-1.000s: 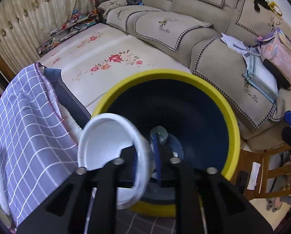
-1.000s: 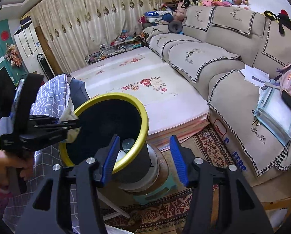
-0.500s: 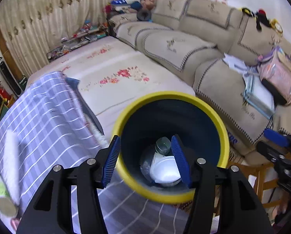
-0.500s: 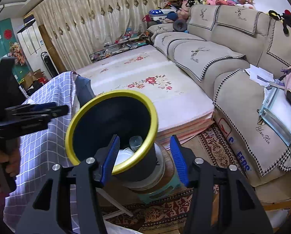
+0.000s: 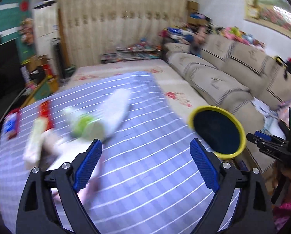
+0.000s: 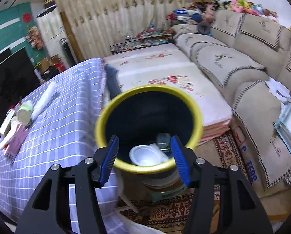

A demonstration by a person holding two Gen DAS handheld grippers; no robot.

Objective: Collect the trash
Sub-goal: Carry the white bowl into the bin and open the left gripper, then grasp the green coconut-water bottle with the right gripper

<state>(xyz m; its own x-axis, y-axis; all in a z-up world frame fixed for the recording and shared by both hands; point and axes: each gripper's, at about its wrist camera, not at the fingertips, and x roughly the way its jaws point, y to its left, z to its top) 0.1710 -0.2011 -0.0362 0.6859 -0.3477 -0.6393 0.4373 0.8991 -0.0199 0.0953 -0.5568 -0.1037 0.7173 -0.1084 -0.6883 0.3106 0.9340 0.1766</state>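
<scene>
My left gripper [image 5: 145, 144] hangs over the checked tablecloth [image 5: 145, 175], its jaws opening wide with nothing between them. Blurred trash lies ahead on the left: a green-and-white cup [image 5: 85, 128], a long white roll [image 5: 116, 109], a red packet [image 5: 45, 115] and a pale box [image 5: 33, 140]. The yellow-rimmed dark bin [image 5: 216, 130] stands off the table's right edge. My right gripper [image 6: 144, 139] is open above the bin's rim [image 6: 149, 88], gripping nothing. A white bowl [image 6: 143, 155] and a bottle [image 6: 163, 140] lie inside the bin.
A beige sofa [image 6: 233, 62] runs along the right, with a flowered mattress [image 6: 165, 78] before it. The bin rests on a stool over a patterned rug [image 6: 174, 210]. A pink packet [image 6: 17, 142] lies at the table's left end. A dark screen [image 5: 3, 68] stands far left.
The left gripper let the white bowl drop into the bin, opened wide and swung left over the table. The right gripper moved in over the bin.
</scene>
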